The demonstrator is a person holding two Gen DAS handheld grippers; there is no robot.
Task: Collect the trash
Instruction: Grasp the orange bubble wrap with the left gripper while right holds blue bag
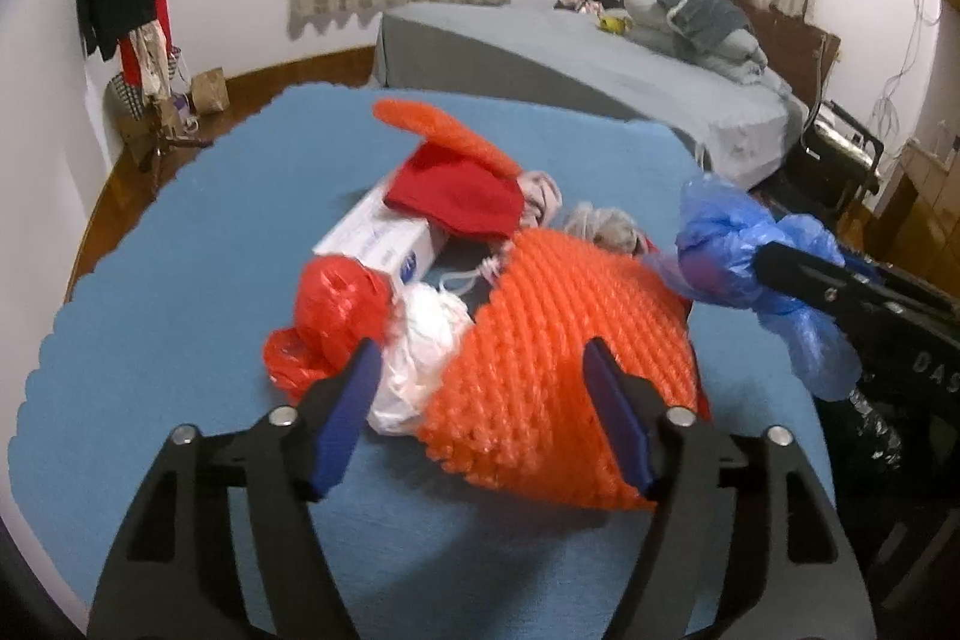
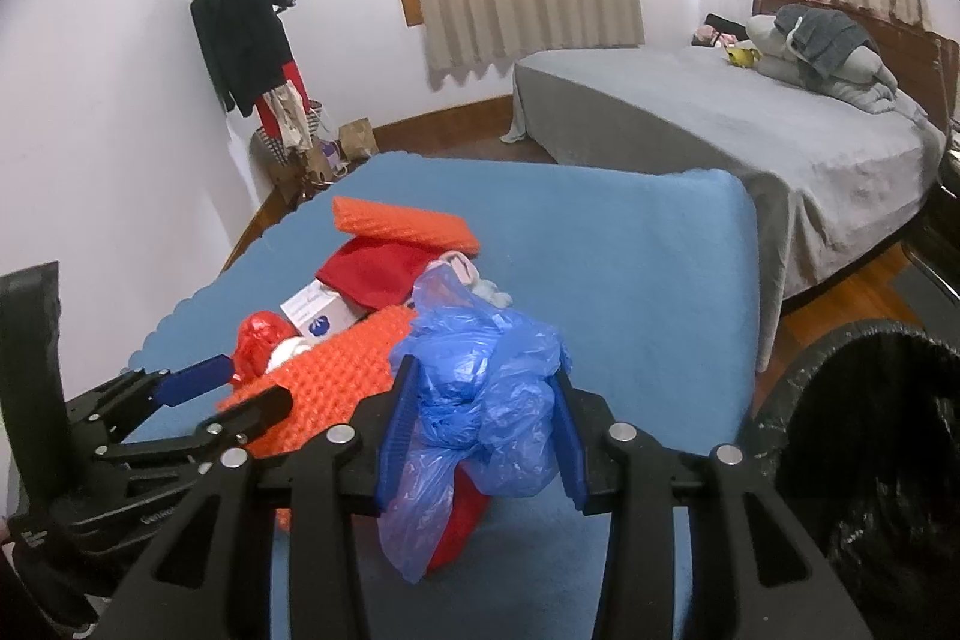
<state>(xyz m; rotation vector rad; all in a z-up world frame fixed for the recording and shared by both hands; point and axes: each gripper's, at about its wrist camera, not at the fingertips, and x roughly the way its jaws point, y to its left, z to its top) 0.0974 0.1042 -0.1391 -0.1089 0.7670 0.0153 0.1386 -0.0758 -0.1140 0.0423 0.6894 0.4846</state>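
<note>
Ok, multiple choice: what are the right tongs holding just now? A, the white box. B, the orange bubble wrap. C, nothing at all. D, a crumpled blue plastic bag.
D: the right tongs are closed on the crumpled blue plastic bag, lifted above the blue table cover, while the orange bubble wrap and white box lie on it.

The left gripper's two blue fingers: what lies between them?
In the left wrist view, the left gripper stands open around the orange bubble wrap, with crumpled white plastic beside its left finger.
</note>
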